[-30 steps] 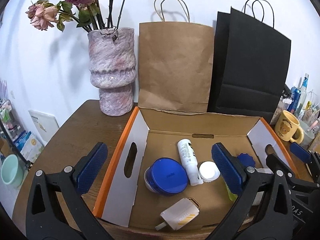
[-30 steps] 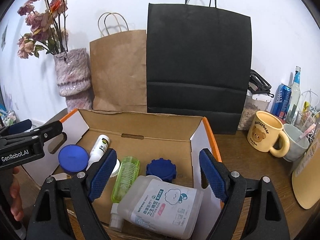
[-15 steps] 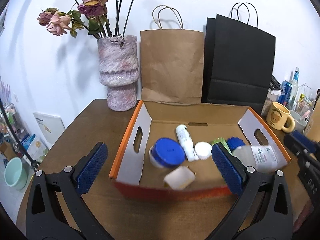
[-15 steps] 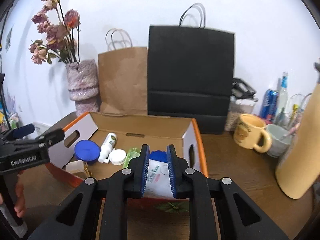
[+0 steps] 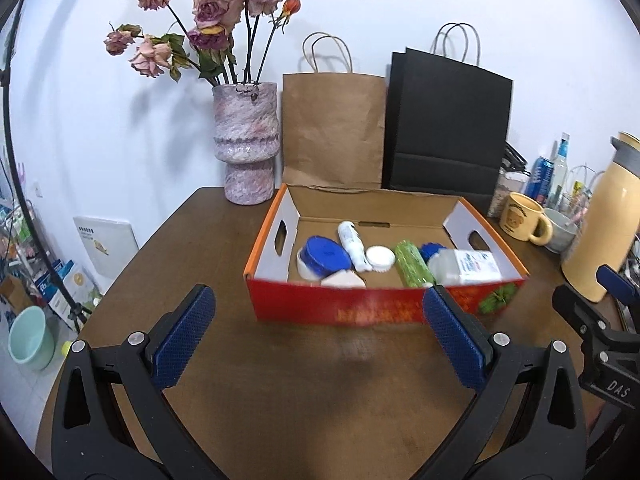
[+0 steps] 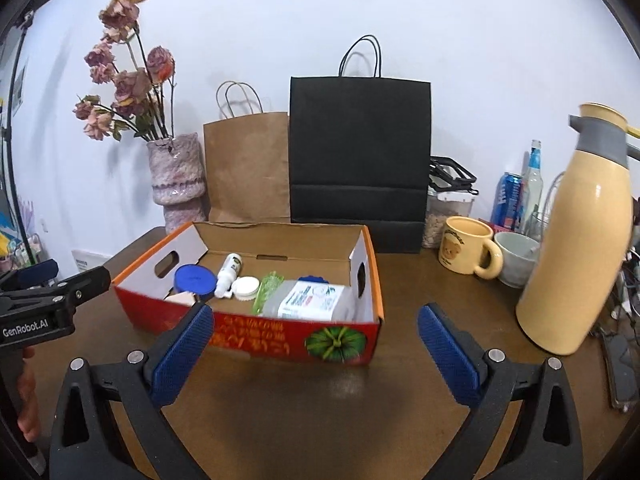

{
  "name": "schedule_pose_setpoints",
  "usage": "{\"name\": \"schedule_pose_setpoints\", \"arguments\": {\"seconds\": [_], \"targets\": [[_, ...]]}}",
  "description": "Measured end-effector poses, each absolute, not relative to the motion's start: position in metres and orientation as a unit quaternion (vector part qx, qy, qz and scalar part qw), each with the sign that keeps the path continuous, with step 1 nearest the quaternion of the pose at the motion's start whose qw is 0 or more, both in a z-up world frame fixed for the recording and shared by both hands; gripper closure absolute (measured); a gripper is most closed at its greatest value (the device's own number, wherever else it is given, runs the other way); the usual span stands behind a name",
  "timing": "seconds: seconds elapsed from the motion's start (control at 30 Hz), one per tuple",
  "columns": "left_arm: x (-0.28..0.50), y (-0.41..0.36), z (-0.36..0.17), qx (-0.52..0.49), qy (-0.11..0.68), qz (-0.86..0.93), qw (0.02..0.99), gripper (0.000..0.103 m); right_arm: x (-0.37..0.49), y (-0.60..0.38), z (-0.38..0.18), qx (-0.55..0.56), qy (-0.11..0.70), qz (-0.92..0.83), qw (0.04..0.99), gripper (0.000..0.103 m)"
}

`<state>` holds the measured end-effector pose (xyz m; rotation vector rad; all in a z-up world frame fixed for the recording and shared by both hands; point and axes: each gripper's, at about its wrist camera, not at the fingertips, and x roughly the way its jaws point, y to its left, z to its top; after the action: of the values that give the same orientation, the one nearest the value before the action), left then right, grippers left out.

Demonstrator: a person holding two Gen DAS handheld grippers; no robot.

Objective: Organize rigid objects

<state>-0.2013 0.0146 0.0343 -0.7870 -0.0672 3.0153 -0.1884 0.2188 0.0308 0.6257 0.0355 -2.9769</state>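
A red cardboard box (image 5: 360, 312) (image 6: 256, 334) stands on the brown table. Inside lie a blue-lidded jar (image 5: 325, 257) (image 6: 195, 279), a white tube (image 5: 352, 245) (image 6: 228, 274), a white round lid (image 5: 380, 257) (image 6: 245, 288), a green bottle (image 5: 412, 270) (image 6: 268, 290), a blue cap (image 5: 432, 249) and a large clear labelled bottle (image 5: 466, 266) (image 6: 314, 300). My left gripper (image 5: 320, 340) is open and empty, in front of the box. My right gripper (image 6: 316, 352) is open and empty, also in front of the box.
A pink vase of dried roses (image 5: 245, 142), a brown paper bag (image 5: 332, 128) and a black paper bag (image 5: 446, 132) stand behind the box. A yellow mug (image 6: 466, 250), a grey cup (image 6: 516, 256), a cream thermos (image 6: 576, 240) and cans stand at the right.
Both grippers have pulled back from the box toward the table's front. The right gripper was open, shut half a second ago, and is open again. The large bottle lies in the box.
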Motion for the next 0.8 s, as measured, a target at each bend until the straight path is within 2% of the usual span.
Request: {"name": "schedule_pose_setpoints", "arguments": {"seconds": [0.47,0.8], "targets": [[-0.108,0.022,0.031,-0.253,-0.011,0.967,0.038,0.000,-0.096,0.227,0.031,0.224,0.009,-0.973,0.063,0.000],[-0.072,0.018,0.023,-0.258,-0.017,0.965,0.042,0.000,-0.059,0.218,0.023,0.241,0.022,-0.967,0.077,0.000]]}}
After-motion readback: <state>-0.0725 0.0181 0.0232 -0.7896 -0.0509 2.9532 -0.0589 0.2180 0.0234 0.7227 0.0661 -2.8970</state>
